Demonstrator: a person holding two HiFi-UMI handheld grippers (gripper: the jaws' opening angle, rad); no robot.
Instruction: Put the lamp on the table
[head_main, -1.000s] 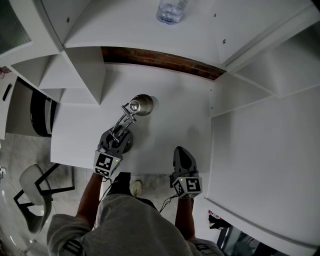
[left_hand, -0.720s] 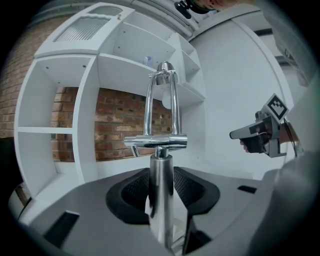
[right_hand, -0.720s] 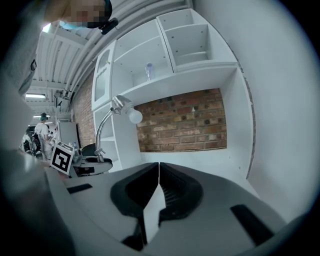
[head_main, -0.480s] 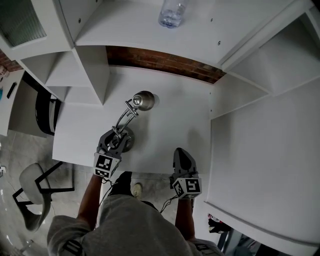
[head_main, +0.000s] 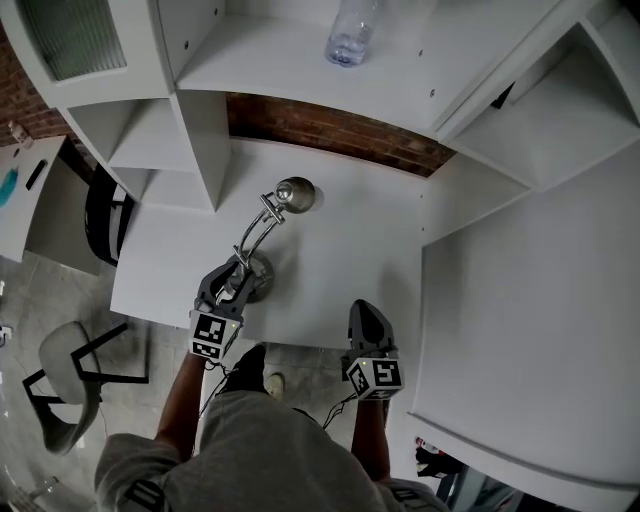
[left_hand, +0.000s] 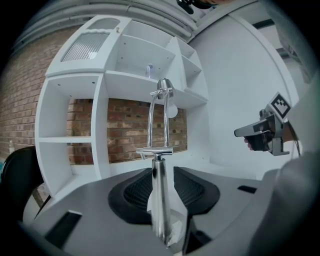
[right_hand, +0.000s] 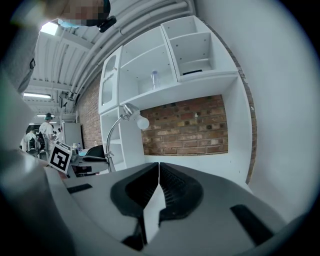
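A chrome desk lamp stands near the front left of the white table (head_main: 340, 262). Its round head (head_main: 296, 193) is toward the back, and its bent arm (head_main: 254, 233) runs down to a round base (head_main: 260, 279). My left gripper (head_main: 237, 275) is shut on the lamp's lower stem. In the left gripper view that stem (left_hand: 159, 210) stands upright between the jaws of the left gripper (left_hand: 161, 182). Whether the base touches the tabletop cannot be told. My right gripper (head_main: 369, 318) hovers at the table's front edge, shut and empty. In its own view the right gripper (right_hand: 159, 169) has its jaws pressed together.
White shelving surrounds the table at the back, left (head_main: 150, 150) and right, with a brick wall (head_main: 330, 135) behind. A clear bottle (head_main: 350, 30) stands on the upper shelf. A black chair (head_main: 100, 215) and a pale chair (head_main: 65, 385) stand on the floor at left.
The lamp head looks smaller and sits farther back, so the lamp has come down toward the table in my left gripper. The right gripper has hardly moved.
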